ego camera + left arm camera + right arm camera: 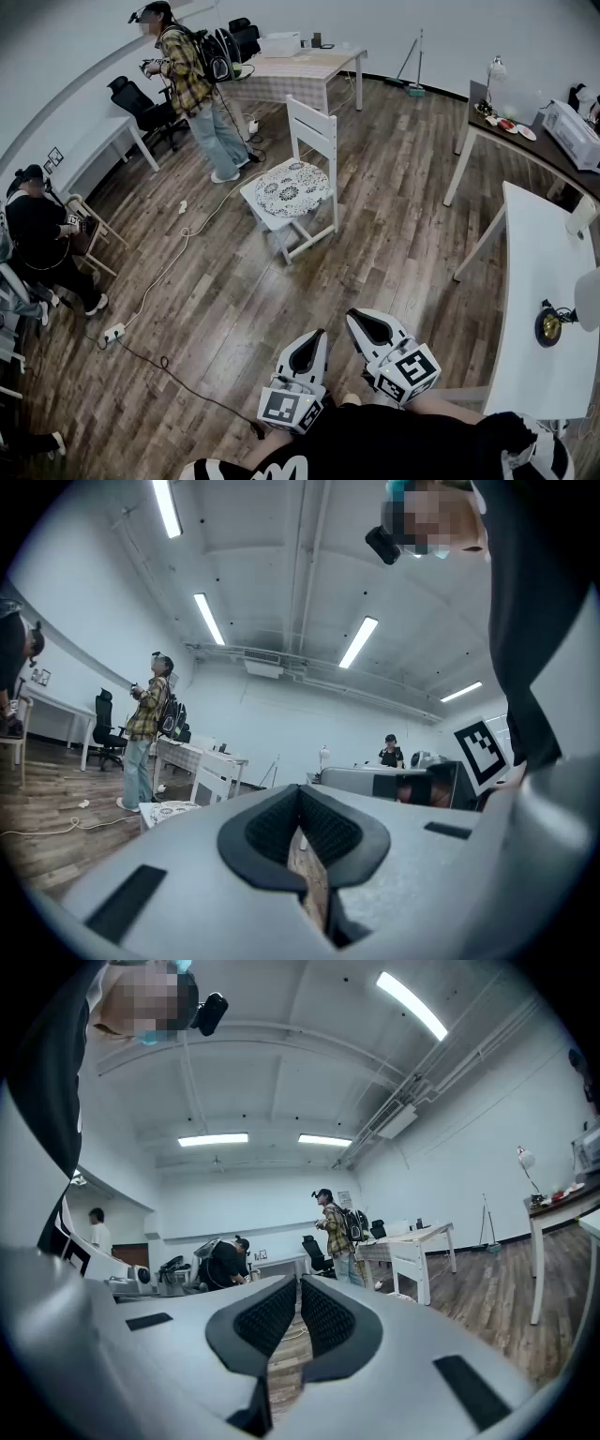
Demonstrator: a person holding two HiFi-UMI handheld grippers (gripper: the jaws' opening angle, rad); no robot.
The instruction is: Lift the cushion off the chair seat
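A round cushion point(292, 187) with a lace-like pattern lies on the seat of a white wooden chair point(312, 131) in the middle of the room. In the left gripper view the cushion point(174, 808) shows low at the left, far off. Both grippers are held near my body at the bottom of the head view, well short of the chair. My left gripper point(315, 339) point(300, 795) is shut with nothing between its pads. The right gripper point(362, 324) point(298, 1288) is shut too and holds nothing; the chair point(413, 1262) stands far ahead of it.
A standing person with a backpack point(194, 86) is behind the chair, and a seated person point(37, 234) is at the left. A cable and power strip point(113, 331) lie on the wood floor. A white table point(539, 291) runs along my right, a desk point(300, 67) at the back.
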